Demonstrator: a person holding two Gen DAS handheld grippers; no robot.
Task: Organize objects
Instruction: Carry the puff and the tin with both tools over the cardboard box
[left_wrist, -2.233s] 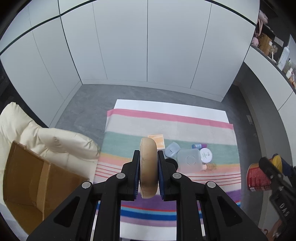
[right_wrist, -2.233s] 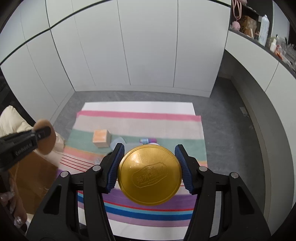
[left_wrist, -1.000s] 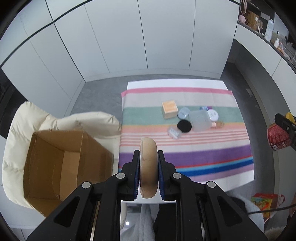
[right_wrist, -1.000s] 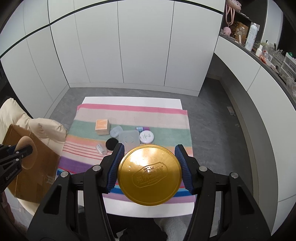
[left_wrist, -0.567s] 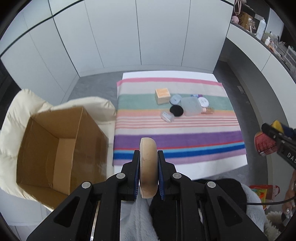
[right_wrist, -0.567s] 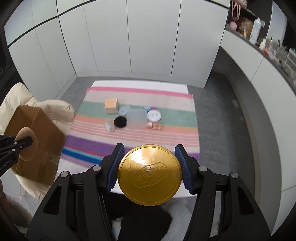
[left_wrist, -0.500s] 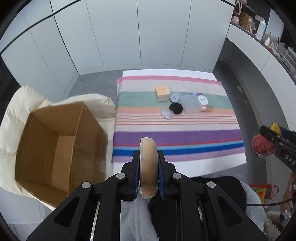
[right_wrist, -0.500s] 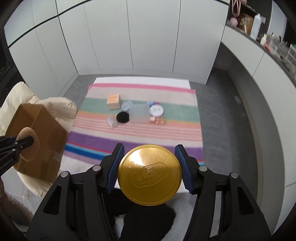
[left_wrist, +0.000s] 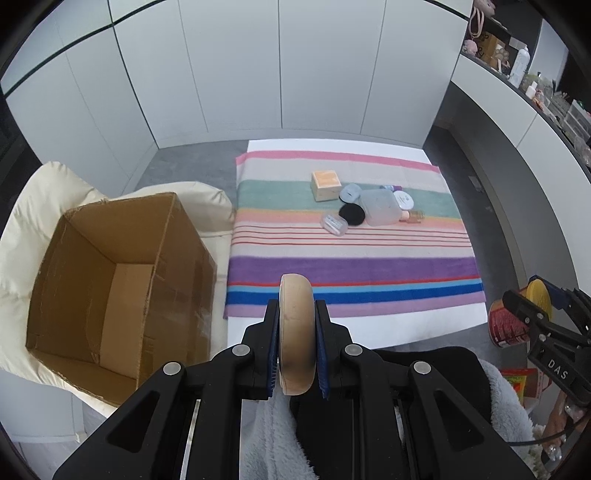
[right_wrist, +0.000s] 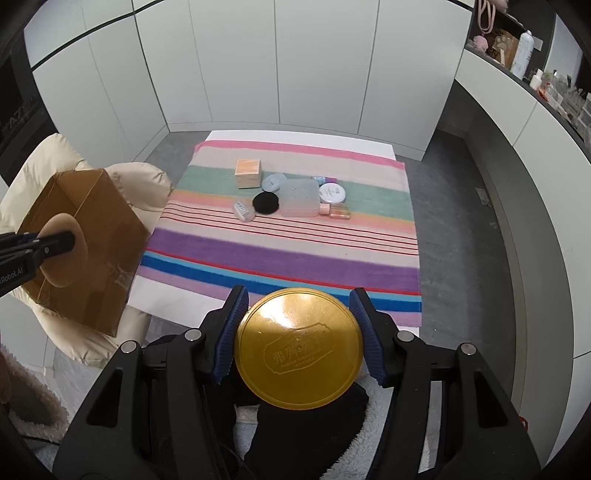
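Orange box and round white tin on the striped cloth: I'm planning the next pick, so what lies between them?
In the right wrist view, between the orange box and the white tin lie a pale blue lid and a clear plastic case.

Tan sponge (left_wrist: 296, 332) edge-up and gold-lidded red can (right_wrist: 299, 349) both held; open cardboard box (left_wrist: 110, 273) on cream cushion.
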